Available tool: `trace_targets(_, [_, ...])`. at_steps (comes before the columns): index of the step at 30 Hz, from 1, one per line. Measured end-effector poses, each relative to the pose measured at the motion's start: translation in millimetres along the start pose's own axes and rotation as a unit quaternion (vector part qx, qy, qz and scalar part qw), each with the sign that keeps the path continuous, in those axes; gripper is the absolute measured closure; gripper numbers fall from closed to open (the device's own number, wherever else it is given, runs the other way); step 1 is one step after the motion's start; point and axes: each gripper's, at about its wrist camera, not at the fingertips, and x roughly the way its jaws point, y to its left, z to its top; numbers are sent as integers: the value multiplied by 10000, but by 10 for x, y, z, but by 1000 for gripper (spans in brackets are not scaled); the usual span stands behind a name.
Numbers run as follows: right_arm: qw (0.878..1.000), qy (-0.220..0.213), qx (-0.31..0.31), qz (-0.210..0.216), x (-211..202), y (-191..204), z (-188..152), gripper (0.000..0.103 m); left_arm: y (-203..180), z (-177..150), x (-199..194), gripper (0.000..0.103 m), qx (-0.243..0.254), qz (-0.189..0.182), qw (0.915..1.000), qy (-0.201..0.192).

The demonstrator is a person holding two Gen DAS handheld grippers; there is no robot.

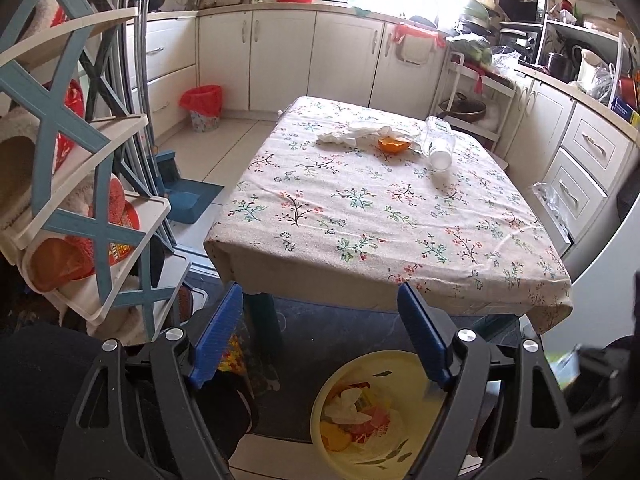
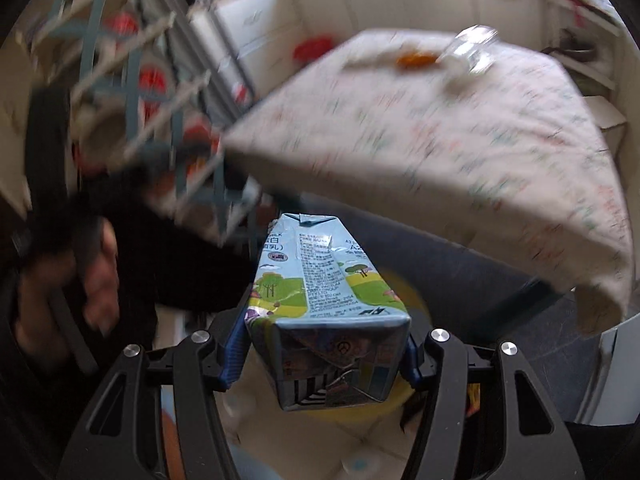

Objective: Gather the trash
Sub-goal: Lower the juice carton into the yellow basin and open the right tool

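My left gripper is open and empty, held above the floor in front of the table. A yellow waste bin with wrappers inside stands on the floor below it. On the table's far side lie crumpled tissues, an orange peel and a clear plastic bottle on its side. My right gripper is shut on a light blue milk carton, held above the yellow bin. The right wrist view is blurred; the bottle and the peel show there.
A blue-and-white shoe rack stands at the left. A red-lined bin, a broom and a dustpan are on the floor beyond it. Kitchen cabinets and a cluttered counter line the back and right.
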Motion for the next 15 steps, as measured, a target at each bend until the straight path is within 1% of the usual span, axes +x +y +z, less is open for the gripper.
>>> trace_targets(2, [9994,273,-216,-44,128,70,-33,44,-11,-7,-18,27,40,6,10000,-24])
trace_targets(6, [9967,699,-403,-106,329,152,-95,44,3,-22,-54,25,58,26,10000,-76])
trace_targets(8, [9949,911,-401,-169,431,154,-123,39,15,-26,-65,25,25,20,10000,-84])
trace_targets(10, [9946,934,-380,-230,445,152,-144,36,26,-27,-72,24,7,13,10000,-90])
trace_targets(13, [9965,770,-248,-201,386,136,-110,33,19,-36,-86,23,25,8,9999,-111])
trace_targets(15, [9974,678,-146,-210,339,108,-119,33,4,-42,-94,23,52,11,9999,-122])
